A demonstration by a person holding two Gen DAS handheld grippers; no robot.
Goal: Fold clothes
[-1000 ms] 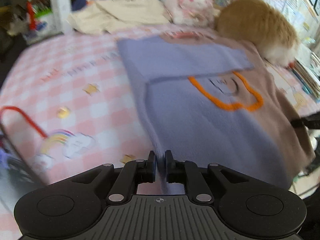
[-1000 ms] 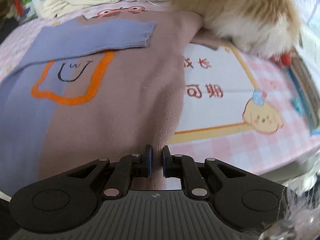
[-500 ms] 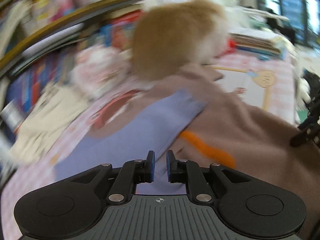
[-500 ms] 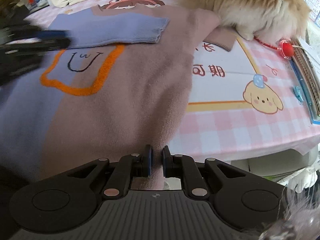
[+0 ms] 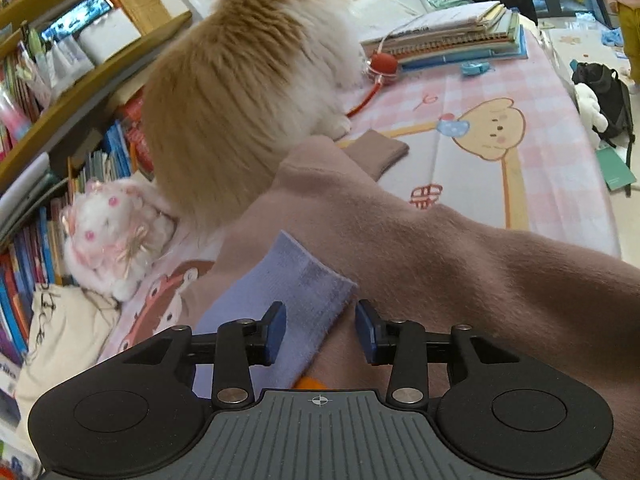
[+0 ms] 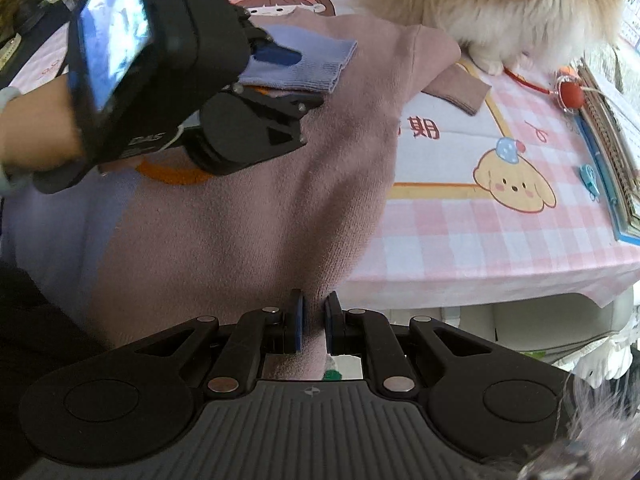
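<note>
The lilac knit sleeve (image 5: 296,304) has just been released onto the mauve fleece sweater (image 6: 248,216) by the left gripper (image 5: 320,330), its jaws opening; the hem is kept pinched by the right gripper (image 6: 313,322) for tension.

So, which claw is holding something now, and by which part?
The right claw pinches the brown sweater at its near hem edge. The left claw has just been opening over the lilac sleeve cuff, gripping nothing.

At bottom centre the left gripper (image 5: 320,330) has just been opening, its pads clear of the purple sleeve (image 5: 288,304) lying between them on the brown sweater (image 5: 440,248).
</note>
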